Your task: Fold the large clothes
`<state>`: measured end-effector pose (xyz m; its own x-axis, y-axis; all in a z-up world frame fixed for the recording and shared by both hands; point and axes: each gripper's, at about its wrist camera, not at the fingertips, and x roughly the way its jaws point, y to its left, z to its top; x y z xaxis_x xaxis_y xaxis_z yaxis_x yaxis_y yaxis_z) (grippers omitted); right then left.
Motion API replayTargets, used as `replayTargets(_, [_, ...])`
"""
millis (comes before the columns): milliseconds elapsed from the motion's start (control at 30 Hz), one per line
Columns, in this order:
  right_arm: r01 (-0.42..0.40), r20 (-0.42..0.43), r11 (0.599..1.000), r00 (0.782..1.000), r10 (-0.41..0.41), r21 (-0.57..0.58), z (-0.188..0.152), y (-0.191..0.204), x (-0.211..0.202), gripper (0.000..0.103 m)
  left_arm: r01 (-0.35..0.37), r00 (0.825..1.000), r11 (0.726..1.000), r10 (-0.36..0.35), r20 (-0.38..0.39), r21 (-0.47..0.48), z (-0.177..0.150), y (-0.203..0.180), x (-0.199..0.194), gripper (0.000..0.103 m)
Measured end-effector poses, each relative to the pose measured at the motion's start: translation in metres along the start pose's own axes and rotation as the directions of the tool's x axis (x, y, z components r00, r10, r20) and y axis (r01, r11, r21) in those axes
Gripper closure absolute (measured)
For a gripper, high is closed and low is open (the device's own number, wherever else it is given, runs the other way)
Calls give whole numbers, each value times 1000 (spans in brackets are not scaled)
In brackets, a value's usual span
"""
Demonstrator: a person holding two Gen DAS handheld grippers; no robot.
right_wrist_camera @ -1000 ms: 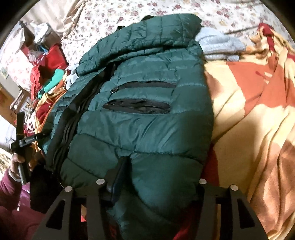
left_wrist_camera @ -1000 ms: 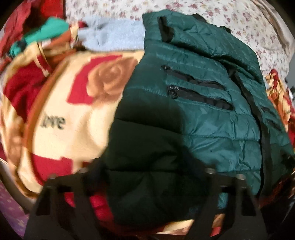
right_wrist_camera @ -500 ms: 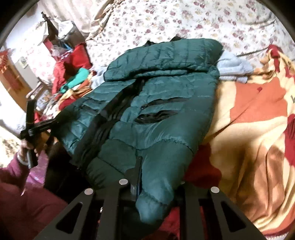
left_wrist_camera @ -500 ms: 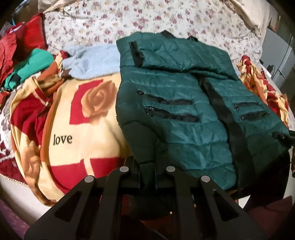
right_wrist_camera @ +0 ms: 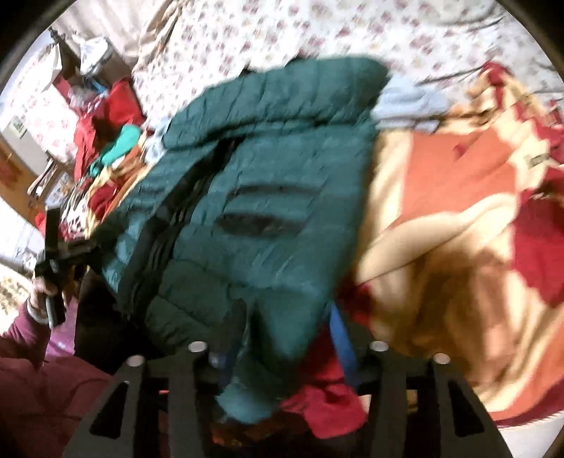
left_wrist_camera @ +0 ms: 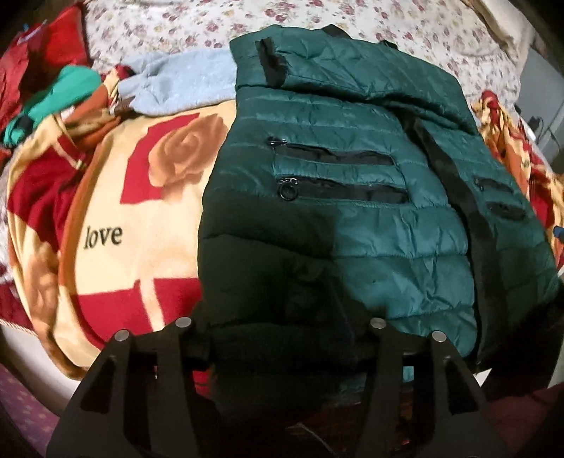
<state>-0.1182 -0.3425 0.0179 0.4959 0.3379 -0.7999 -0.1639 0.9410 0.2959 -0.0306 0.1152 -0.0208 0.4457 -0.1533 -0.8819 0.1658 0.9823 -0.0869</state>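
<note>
Both jaws stand spread wide, and neither pair clamps anything.

Left wrist view: the left gripper (left_wrist_camera: 282, 338) sits at the near edge of the bed, its two black fingers (left_wrist_camera: 165, 356) parted with the dark green puffer jacket (left_wrist_camera: 352, 197) lying between and beyond them. The jacket's near hem bulges up in shadow into the gap, but the fabric does not look pinched. The jacket is spread flat, front up, its black zip strip running near to far right of centre and two black pocket zips crossing the left panel. Its far part is folded over. Left of the jacket a cream and red rose blanket (left_wrist_camera: 116, 197) with the word "love" offers a broad bare patch. Far left lies a pile of red and teal clothes (left_wrist_camera: 56, 91), and a pale blue fleece (left_wrist_camera: 183, 81) touches the jacket's far left corner. A floral bedsheet (left_wrist_camera: 405, 21) covers the far side.

Right wrist view, blurred: the right gripper (right_wrist_camera: 285, 352) also hangs at the near hem, fingers apart, with a jacket corner (right_wrist_camera: 261, 338) drooping between them beside a blue strap (right_wrist_camera: 340, 334) and some red cloth (right_wrist_camera: 331, 398). The blanket (right_wrist_camera: 458, 218) fills the right side in loose folds. At the left, the person's hand (right_wrist_camera: 40, 289), in a maroon sleeve, grips the other tool's handle by the jacket's left edge. Cluttered furniture stands far left, past the bed.
</note>
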Motion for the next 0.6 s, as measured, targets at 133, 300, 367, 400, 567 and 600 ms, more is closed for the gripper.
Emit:
replayTargets(133, [-35,114,997,993,27,69,20,-22,-34,54,52,999,996,-53,-6,-68,2,6,-1,45])
replayTargets(300, [-61,101,994,994,51,94,44,-21,2,47,54,998,994,-55,-7,-90,1,7,-4,42])
replayTargets(367, [-108,-8,985,994,110,135,38,-20,33,47,56,998,996,-57,-7,-73,-2,5,-6,35])
replayTargets(400, [-96,-45,988,994,102,125,33,-18,42,47,57,998,997,-57,-9,-60,-6,4,-6,31])
replayTargets(567, [-111,-152,990,981,123,88,-4,-7,53,47,30,999,998,-32,-40,-52,-11,7,4,28])
replayTargets(600, [-124,-153,989,979,136,87,-8,-5,53,47,33,999,998,-35,-40,-59,-11,8,4,28])
